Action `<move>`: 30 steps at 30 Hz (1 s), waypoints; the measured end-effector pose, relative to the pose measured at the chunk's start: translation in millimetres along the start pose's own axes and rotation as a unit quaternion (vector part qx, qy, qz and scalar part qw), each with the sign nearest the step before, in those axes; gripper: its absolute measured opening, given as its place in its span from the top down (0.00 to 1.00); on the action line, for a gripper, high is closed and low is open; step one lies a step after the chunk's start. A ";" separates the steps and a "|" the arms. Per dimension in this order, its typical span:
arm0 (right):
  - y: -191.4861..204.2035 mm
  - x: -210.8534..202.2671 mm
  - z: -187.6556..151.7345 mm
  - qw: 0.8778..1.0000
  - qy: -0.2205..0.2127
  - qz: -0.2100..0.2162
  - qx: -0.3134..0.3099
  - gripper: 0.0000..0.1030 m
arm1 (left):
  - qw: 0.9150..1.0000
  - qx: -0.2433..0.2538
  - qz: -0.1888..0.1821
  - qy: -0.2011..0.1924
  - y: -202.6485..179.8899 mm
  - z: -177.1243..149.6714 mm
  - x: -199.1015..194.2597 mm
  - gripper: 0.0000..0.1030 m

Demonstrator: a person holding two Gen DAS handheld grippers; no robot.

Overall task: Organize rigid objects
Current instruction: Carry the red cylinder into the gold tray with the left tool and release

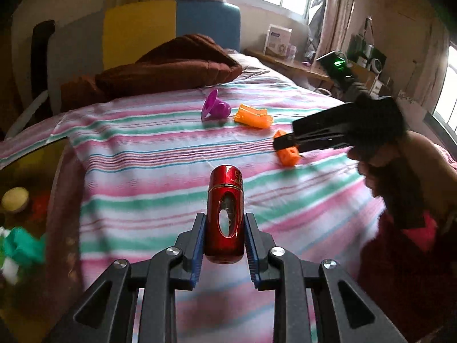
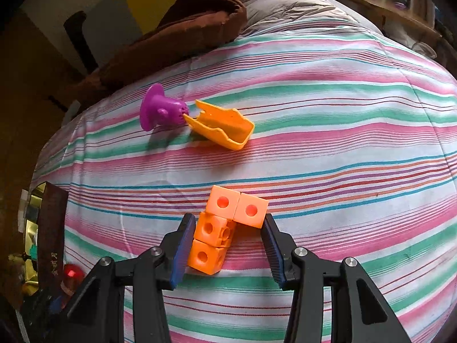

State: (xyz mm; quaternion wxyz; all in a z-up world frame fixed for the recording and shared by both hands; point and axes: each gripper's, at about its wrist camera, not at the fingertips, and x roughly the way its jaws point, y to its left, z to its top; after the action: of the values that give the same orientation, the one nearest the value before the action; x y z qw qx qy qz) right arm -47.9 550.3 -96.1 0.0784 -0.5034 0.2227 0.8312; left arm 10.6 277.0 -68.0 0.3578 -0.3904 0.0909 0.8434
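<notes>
Left gripper (image 1: 224, 228): I grip a red metal cylinder (image 1: 225, 214)
Right gripper (image 2: 227, 245): my jaws clasp the orange linking cubes (image 2: 225, 225)
Bedsheet (image 2: 342, 143): purple funnel-shaped toy (image 2: 161, 111), orange scoop (image 2: 222, 125)

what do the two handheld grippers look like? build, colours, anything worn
Both the left gripper and the right gripper share one build: matte black angular linkage arms with triangular cut-outs, round silver pivot screws, and black fingers lined with ribbed blue pads. From the left view, the right gripper has a black pistol-style body. No cables or markings are visible, and no sleeve is clearly visible.
</notes>
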 end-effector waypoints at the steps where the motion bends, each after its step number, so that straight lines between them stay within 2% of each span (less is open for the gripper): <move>1: 0.4 0.0 -0.3 1.000 0.000 0.002 0.000 0.54 | 1.000 0.001 -0.001 -0.004 0.4 -2.4 -6.9 0.76; 8: 3.2 -3.9 -4.9 1.000 0.001 0.009 -0.008 0.54 | 0.999 -0.015 0.011 -0.030 24.9 -19.3 -62.0 0.76; 16: 8.4 -6.4 -8.9 1.000 -0.001 0.011 -0.017 0.54 | 0.993 -0.085 0.050 -0.057 84.1 -38.6 -115.2 0.75; 22: 9.7 -6.2 -9.8 1.000 -0.006 0.005 -0.023 0.54 | 0.983 -0.131 0.102 -0.076 138.7 -50.2 -146.4 0.75; 27: 9.6 -8.9 -10.0 1.000 -0.013 0.000 -0.028 0.54 | 0.970 -0.182 0.141 -0.081 189.1 -57.7 -159.7 0.75; 30: 10.9 -10.2 -8.3 0.999 -0.019 -0.003 -0.032 0.54 | 0.963 -0.194 0.168 -0.079 212.2 -61.4 -162.9 0.75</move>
State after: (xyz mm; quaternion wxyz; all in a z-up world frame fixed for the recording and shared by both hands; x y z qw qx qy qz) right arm -40.2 537.8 -87.3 0.0693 -0.4904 0.1932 0.8470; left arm -24.5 9.3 -18.5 0.1346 -0.3634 -0.0394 0.9210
